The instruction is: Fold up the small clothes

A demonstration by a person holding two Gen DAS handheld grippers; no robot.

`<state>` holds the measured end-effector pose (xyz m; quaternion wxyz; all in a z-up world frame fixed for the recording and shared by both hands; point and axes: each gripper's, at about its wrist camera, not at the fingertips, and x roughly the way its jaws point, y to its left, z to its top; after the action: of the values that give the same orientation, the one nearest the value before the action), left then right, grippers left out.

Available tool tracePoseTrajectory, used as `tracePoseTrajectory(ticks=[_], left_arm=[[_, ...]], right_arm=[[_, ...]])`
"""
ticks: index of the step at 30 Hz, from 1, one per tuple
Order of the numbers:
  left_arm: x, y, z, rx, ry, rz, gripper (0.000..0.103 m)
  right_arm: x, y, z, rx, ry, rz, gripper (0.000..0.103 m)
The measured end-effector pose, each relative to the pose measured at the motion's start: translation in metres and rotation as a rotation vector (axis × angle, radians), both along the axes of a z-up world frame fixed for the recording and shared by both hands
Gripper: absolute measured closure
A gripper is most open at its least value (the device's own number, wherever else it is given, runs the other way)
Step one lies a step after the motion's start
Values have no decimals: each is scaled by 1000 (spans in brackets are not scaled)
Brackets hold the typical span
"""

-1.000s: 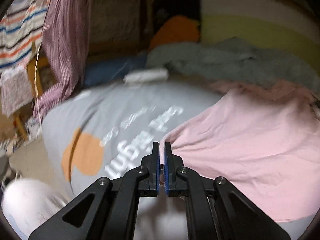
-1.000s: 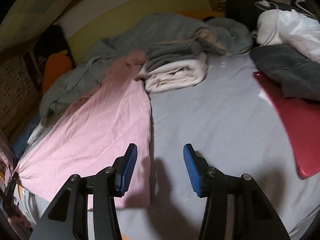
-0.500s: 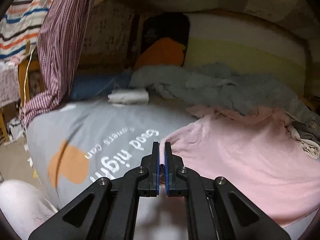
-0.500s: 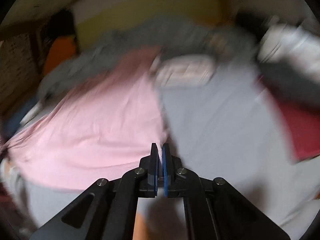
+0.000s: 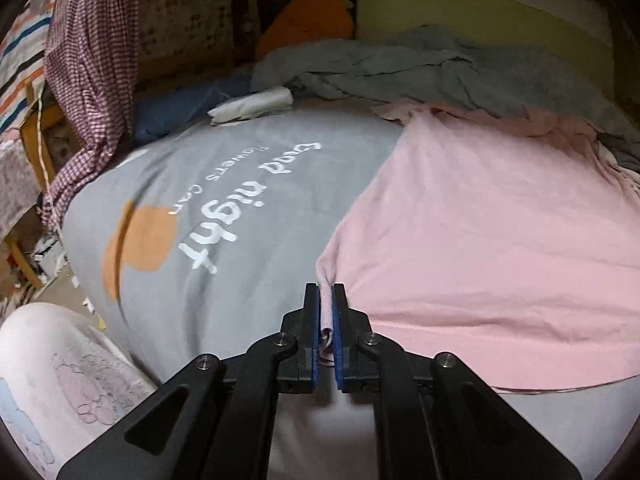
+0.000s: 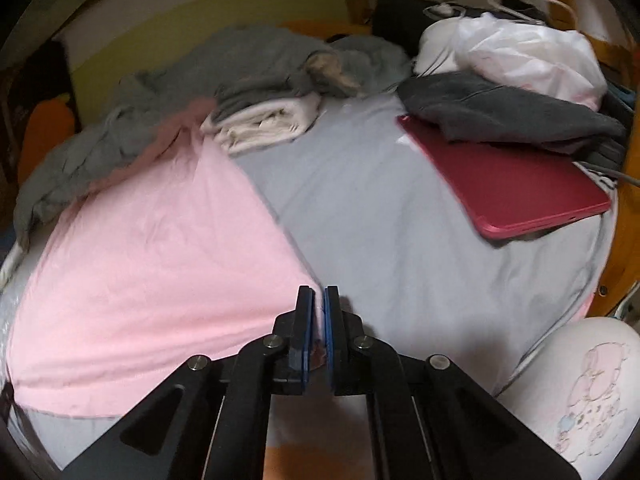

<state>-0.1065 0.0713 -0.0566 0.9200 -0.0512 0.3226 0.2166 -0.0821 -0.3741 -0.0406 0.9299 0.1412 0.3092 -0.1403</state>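
A pink garment lies spread on a grey bed sheet printed with "Good night". My left gripper is shut on the garment's near left corner. In the right wrist view the same pink garment lies to the left, and my right gripper is shut on its near right corner. Both corners are pinched between blue pads and lifted slightly off the sheet.
A crumpled grey blanket and folded white and grey clothes lie behind the garment. A red laptop under a dark grey garment and a white plastic bag are at the right. A checked cloth hangs at left.
My right gripper went from open beside the pink garment to shut on its near right corner. My left gripper stayed shut on the left corner while the view shifted.
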Motion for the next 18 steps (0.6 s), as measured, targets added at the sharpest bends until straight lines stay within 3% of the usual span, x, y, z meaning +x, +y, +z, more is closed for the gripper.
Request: tracePoseTrajectory(ticks=[2,3,4,5,9,11,13,16,18], left_arm=[[-3,7,4,-70,-34,-4,51],[-6,10,9,-84,-55,10,26],[-10,11,13,-85,-82,23,26],[-11,14,20,-83,-108,28,26],[24,32,44,-179,-72,-75,26],[55,37,63,-163,-39,-140,26],[87,46,74,-210,-16,-218,26],[146,58,75,-331,79,-298,26],[174,60,70,-323,113,-300,29]], right_arm=[[-3,-8,3,29,-13,-19,74],[-3,-14,5,65,-25,-15,68],[-4,-20,6,98,-37,-3,56],[-4,-23,8,119,-45,10,52],[24,-16,24,112,-11,159,52],[56,-8,44,76,8,290,52],[92,-3,61,48,13,375,52],[148,1,67,65,102,447,51],[179,2,65,79,146,468,51]])
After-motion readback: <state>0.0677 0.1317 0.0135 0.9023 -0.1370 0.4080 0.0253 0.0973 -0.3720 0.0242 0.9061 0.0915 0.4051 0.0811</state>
